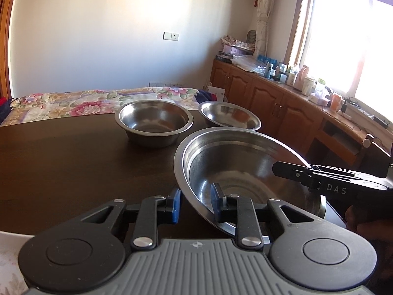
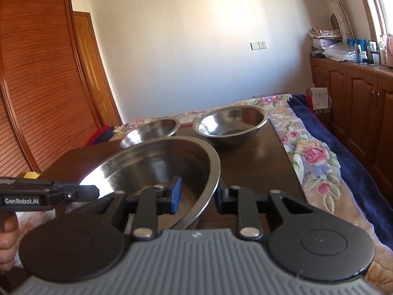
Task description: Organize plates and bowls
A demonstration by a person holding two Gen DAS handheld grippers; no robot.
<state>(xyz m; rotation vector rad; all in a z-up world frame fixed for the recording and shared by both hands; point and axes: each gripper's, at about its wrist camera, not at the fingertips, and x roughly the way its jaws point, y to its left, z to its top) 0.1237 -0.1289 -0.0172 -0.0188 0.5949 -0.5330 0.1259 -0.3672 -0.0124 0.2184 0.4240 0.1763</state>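
A large steel bowl (image 1: 233, 162) (image 2: 152, 164) is held tilted over the near part of the dark table (image 1: 73, 159) (image 2: 258, 172). My left gripper (image 1: 195, 202) is shut on its near-left rim, one blue pad outside and one inside. My right gripper (image 2: 199, 195) is shut on the opposite rim; in the left wrist view the right gripper (image 1: 277, 168) reaches in from the right. The left gripper (image 2: 91, 191) shows at the bowl's left edge. Two smaller steel bowls stand apart at the far edge: one deep bowl (image 1: 154, 120) (image 2: 152, 130) and a shallower bowl (image 1: 229, 116) (image 2: 231, 125).
A bed with a floral cover (image 1: 73, 103) (image 2: 314, 159) lies behind and beside the table. Wooden cabinets (image 1: 282, 108) (image 2: 356, 98) with cluttered tops run under the window. A louvred wardrobe (image 2: 36, 86) stands left. A hand (image 2: 7, 233) holds the left gripper's handle.
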